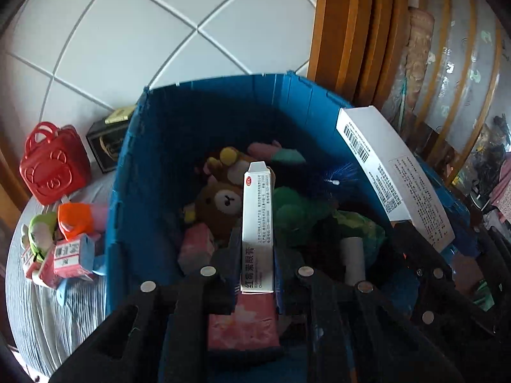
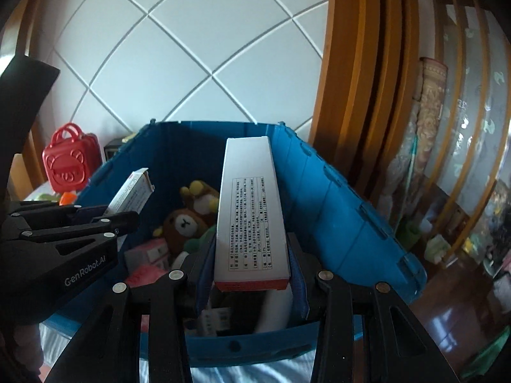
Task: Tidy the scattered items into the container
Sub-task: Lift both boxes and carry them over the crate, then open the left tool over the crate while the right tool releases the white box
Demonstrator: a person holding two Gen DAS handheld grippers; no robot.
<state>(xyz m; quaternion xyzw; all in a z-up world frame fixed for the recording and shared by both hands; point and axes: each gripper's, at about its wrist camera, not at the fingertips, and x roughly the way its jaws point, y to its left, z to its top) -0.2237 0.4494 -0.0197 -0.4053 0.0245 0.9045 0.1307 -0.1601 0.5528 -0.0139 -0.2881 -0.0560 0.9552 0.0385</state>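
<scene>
My left gripper (image 1: 257,247) is shut on a slim white ointment box (image 1: 257,220) with red print and holds it upright over the blue crate (image 1: 150,159). To its right, my right gripper (image 2: 250,250) is shut on a long white box (image 2: 252,204) with a red end. That box also hangs above the crate's inside. In the right wrist view the left gripper (image 2: 127,218) shows at the left with its slim box (image 2: 132,191). In the crate lie a brown bear plush (image 1: 223,204), a green plush (image 1: 297,214), pink packets (image 1: 194,247) and a white roll (image 1: 353,260).
Left of the crate, on a striped cloth (image 1: 48,303), stand a red pig-face bag (image 1: 52,166), an orange item (image 1: 75,220), pink cartons (image 1: 68,255), a green toy (image 1: 40,233) and a dark box (image 1: 105,146). A tiled wall rises behind and a wooden door frame (image 1: 345,32) stands at the right.
</scene>
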